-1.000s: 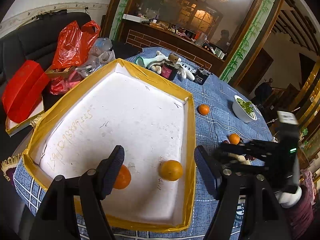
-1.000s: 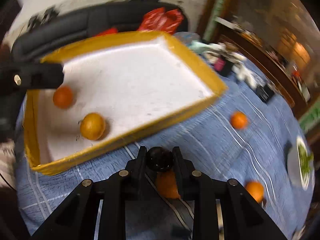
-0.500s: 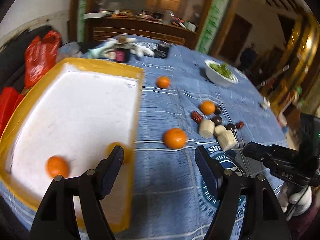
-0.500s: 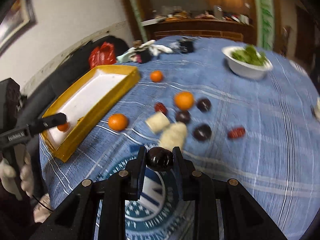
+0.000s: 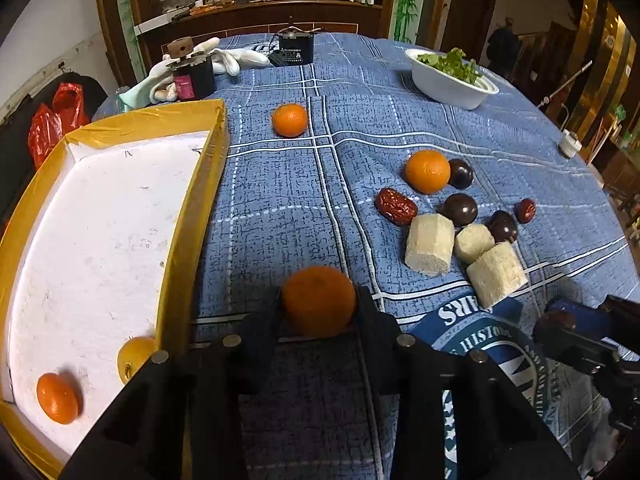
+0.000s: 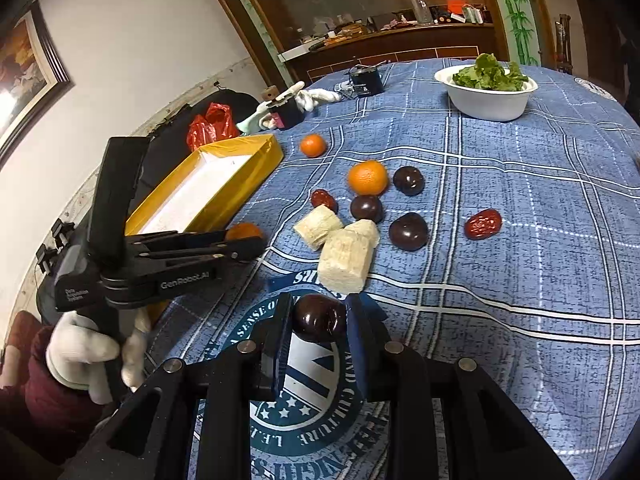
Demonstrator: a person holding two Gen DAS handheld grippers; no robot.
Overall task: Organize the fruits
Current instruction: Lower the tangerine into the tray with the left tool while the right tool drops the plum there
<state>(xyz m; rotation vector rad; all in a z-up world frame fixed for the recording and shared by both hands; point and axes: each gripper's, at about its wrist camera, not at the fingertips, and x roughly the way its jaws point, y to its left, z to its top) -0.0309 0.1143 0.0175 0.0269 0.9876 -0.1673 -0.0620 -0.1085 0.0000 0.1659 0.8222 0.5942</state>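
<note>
Dim warm indoor light, brighter glow from back room, soft shadows under fruit, strong fisheye bend w/ black vignette at corners — center sharp, tangerine (image 5: 318,306) in near jaws slightly blurred.

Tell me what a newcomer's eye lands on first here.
The left gripper shut on an orange just right of the yellow tray, which already holds two oranges. Next, the right gripper clamping a dark plum above the tablecloth's blue emblem.

white wall (image 6: 132,60) | framed picture (image 6: 28,64) | wooden sideboard (image 5: 260,16) | black sofa (image 5: 16,160)
</note>
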